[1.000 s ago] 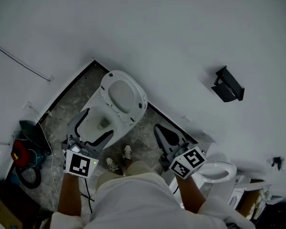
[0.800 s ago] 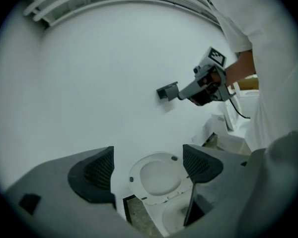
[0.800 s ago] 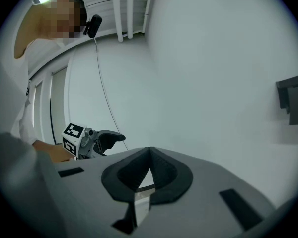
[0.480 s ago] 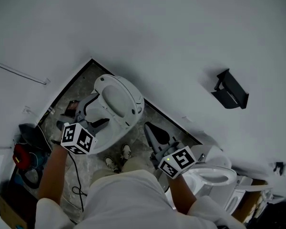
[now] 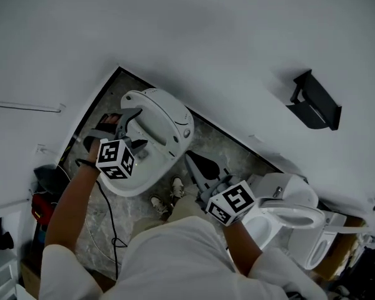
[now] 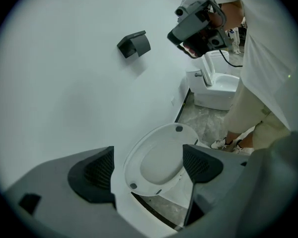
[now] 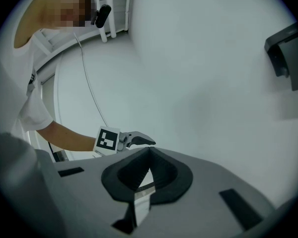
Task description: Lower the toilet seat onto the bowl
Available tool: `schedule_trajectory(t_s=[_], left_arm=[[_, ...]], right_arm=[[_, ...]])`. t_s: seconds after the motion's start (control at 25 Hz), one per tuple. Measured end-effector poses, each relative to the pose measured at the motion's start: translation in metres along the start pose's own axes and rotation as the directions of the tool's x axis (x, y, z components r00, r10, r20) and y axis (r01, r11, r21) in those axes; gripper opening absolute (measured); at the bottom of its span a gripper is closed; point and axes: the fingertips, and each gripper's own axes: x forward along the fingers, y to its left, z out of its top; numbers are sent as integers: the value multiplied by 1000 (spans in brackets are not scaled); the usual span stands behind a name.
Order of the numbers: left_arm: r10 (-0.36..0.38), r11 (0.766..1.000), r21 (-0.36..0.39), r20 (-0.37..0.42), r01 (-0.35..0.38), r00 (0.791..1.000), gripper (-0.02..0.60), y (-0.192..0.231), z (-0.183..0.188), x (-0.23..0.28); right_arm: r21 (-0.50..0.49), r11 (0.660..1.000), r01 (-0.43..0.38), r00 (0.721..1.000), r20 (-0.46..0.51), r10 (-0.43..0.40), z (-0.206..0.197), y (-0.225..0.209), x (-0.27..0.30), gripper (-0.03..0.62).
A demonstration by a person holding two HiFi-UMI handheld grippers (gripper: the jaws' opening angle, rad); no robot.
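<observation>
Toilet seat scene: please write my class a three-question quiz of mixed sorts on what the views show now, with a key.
1. True or false: the toilet seat lies flat on the bowl.
2. Choose one. The right gripper has its jaws: A) wide apart; B) together, holding nothing; C) clamped on the seat.
3. Fill the gap: the left gripper has its jaws ____, and the seat shows between them in the left gripper view.

Key: 1. False, the seat stands raised by the wall. 2. B. 3. Apart.
</observation>
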Motion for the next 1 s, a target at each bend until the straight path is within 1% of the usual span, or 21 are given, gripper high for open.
schedule_trajectory(t_s=[0.08,0.16,0.28,0.36,0.48,0.68,0.88,1.0], left_arm=[[-7,1000,18,-16,7,1000,416,7,-2,14],[-25,997,67,-43,28,999,416,10,-4,33],[-54,987,145,-87,66,995,416,8,-9,59],[-71,980,177,-121,92,990,416,5,-17,73],[-90,974,191,-163,121,982,416,3,-24,91],[-99,968,206,-206,142,973,416,1,-30,107],[-73,979,173,-193,107,978,416,-2,-30,110],[-76,978,175,-203,112,976,416,-4,-30,110]], right_arm=[[11,1000,6,1000,1,-6,-3,-5,-2,-2],[28,999,19,1000,-1,-19,-8,-13,-5,-2],[53,998,40,999,-9,-40,-18,-26,-10,-2],[70,996,52,999,-13,-51,-26,-33,-13,-2],[96,993,72,997,-21,-71,-36,-46,-18,-2],[131,988,87,996,-22,-85,-48,-59,-19,-2],[131,990,59,998,-18,-57,-51,-60,-15,-2],[142,989,48,999,-20,-46,-59,-62,-12,-2]])
